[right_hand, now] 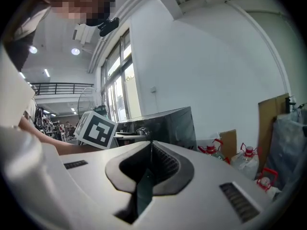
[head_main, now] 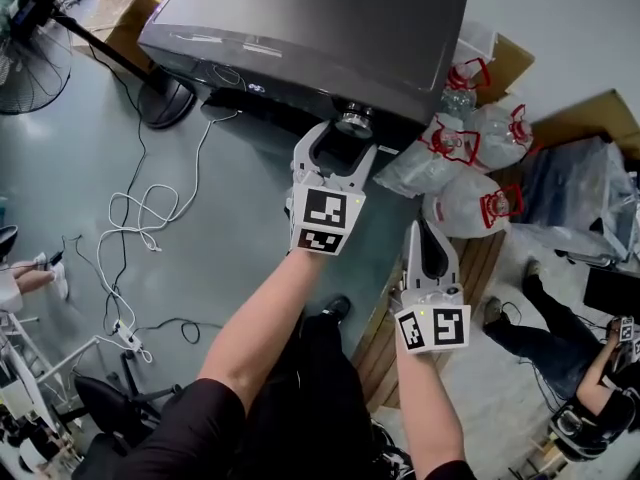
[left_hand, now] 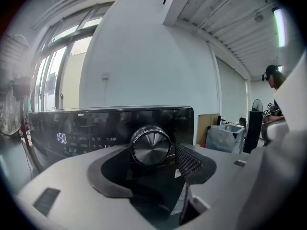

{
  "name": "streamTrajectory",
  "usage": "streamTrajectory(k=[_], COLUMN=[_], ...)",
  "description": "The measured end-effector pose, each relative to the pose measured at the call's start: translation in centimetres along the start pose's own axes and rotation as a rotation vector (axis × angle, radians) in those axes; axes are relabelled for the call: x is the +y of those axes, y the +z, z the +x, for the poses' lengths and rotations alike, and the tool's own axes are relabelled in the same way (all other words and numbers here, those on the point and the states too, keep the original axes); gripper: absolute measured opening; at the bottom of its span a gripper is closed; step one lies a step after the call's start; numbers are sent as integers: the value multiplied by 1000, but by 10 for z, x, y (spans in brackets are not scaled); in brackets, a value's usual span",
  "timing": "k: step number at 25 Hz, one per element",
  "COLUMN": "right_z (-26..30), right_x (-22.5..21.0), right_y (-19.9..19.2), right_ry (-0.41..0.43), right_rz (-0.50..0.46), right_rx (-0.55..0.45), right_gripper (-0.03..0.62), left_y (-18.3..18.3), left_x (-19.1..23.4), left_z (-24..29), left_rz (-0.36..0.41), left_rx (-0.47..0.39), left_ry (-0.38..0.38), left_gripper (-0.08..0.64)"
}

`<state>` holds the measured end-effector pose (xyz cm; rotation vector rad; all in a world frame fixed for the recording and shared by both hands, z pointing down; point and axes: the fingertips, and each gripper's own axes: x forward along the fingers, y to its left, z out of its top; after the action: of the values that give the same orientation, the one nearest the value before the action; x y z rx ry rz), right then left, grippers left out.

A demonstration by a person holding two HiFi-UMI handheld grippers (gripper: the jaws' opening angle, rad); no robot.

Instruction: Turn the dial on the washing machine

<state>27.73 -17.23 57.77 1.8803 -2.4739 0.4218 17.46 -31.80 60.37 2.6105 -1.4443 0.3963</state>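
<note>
The dark grey washing machine [head_main: 300,18] fills the top of the head view, and its round metal dial [head_main: 354,120] sits on the front control panel. My left gripper [head_main: 345,138] is open, its two jaws reaching up on either side of the dial. In the left gripper view the dial [left_hand: 151,145] stands right at the tips of my left gripper [left_hand: 152,163], with a gap on each side, and the lit display [left_hand: 61,138] glows to its left. My right gripper [head_main: 421,230] is shut on nothing, lower and right of the machine. In its own view my right gripper [right_hand: 151,147] has its jaws closed together.
Large water jugs [head_main: 470,138] with red handles lie right of the machine, beside cardboard [head_main: 590,118]. A standing fan [head_main: 30,58] and white cables [head_main: 140,218] are on the floor at left. A wooden pallet [head_main: 380,318] lies below. A seated person [head_main: 580,368] is at lower right.
</note>
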Motion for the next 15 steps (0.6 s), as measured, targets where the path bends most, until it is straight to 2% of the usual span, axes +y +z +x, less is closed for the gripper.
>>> streamTrajectory(k=[10,15], right_z=[-4,-7], right_x=[-10,-13], right_y=[1,0], right_ry=[-37,-44], right_rz=[11,16], right_rx=[-10,-10], right_gripper=[25,25], left_y=[3,2], left_x=[2,4], left_z=[8,8], left_rz=[-54,-85], left_rx=[-23,-26], left_ry=[68,73], left_gripper=[273,273])
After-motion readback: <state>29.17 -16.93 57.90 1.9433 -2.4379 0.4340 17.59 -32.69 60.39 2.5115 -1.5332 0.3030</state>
